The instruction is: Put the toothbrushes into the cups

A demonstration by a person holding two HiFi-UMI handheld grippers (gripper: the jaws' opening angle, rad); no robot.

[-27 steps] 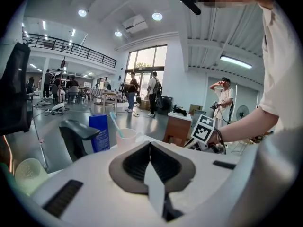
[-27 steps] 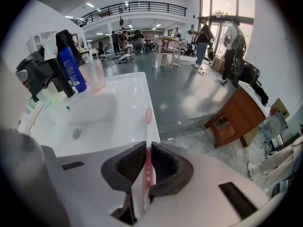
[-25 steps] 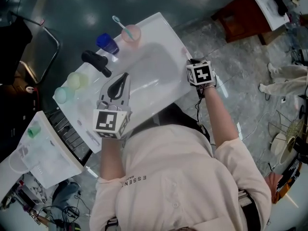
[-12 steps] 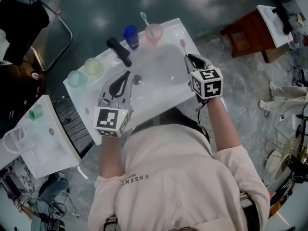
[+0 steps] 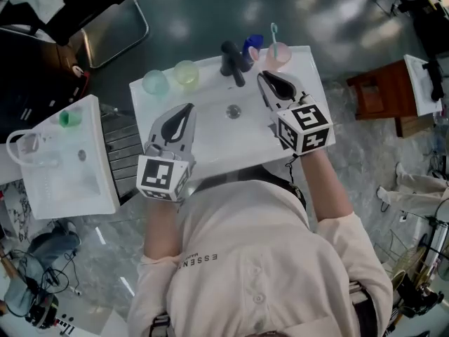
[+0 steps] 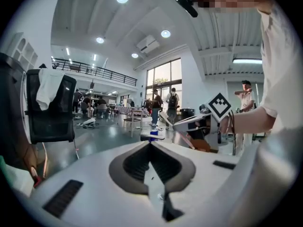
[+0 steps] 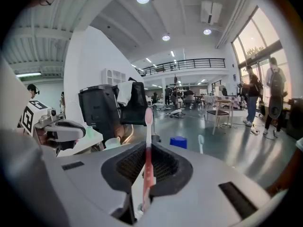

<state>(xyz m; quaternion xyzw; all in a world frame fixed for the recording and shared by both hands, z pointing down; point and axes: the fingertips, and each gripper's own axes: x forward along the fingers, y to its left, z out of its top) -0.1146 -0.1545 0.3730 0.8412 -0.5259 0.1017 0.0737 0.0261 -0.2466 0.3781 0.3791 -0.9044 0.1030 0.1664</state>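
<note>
**Head view:** I look down on the white sink (image 5: 210, 146). Four cups stand along its far edge, at 12 o'clock. My right gripper (image 5: 262, 76) is near the pink cup (image 5: 280, 53), which sits at 1 o'clock from its tips. That cup already has a blue-green toothbrush (image 5: 273, 31) in it. The blue cup (image 5: 252, 46) is just beside it, behind the black tap (image 5: 233, 60). The yellow-green cup (image 5: 186, 71) and the pale teal cup (image 5: 155, 83) look empty. They sit at 12 and 11 o'clock from my left gripper (image 5: 187, 109).

**Left gripper view:** The jaws are pressed together with nothing between them.

**Right gripper view:** The jaws are clamped on the pink toothbrush (image 7: 148, 136). It points to 12 o'clock, with the brush head far from the jaws. The blue cup shows at 1 o'clock, just past the tips.

I think this is the carrying step. The brush is picked up but is not in a cup yet. Next I must line it up over an empty cup. The blue one is closest. Then I lower it in slowly and open the jaws.
</note>
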